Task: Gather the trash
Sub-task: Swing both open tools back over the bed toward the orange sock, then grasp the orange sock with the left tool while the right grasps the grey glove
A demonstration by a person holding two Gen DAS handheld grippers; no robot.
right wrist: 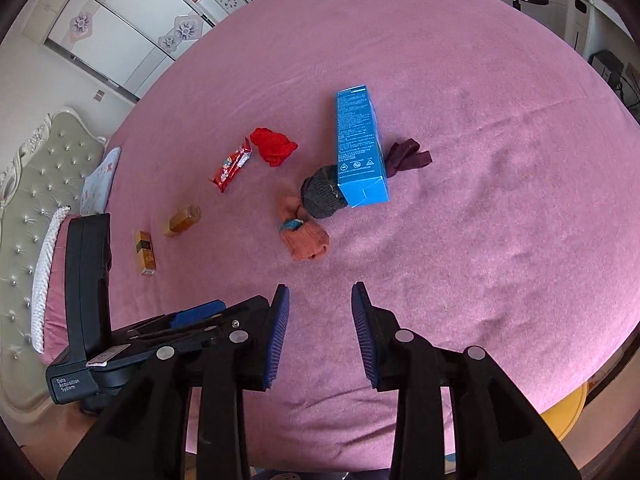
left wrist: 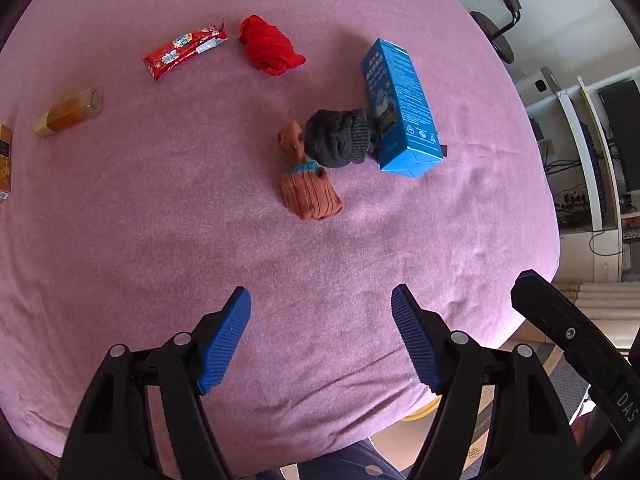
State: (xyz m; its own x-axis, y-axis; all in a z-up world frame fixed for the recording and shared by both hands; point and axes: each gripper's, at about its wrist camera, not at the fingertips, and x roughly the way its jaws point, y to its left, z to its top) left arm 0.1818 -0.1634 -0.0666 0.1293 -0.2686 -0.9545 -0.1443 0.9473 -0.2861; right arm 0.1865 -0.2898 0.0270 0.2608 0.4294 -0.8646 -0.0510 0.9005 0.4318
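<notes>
Left gripper (left wrist: 320, 300) wide, empty; right gripper (right wrist: 320, 300) narrower, empty. Blue box (right wrist: 360, 152) partly hides grey sock (right wrist: 320, 196) and maroon sock (right wrist: 408, 158).

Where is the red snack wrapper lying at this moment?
The red snack wrapper lies on the pink bedspread, left of centre in both wrist views, just left of the crumpled red cloth and up-right of the amber bottle.
</notes>
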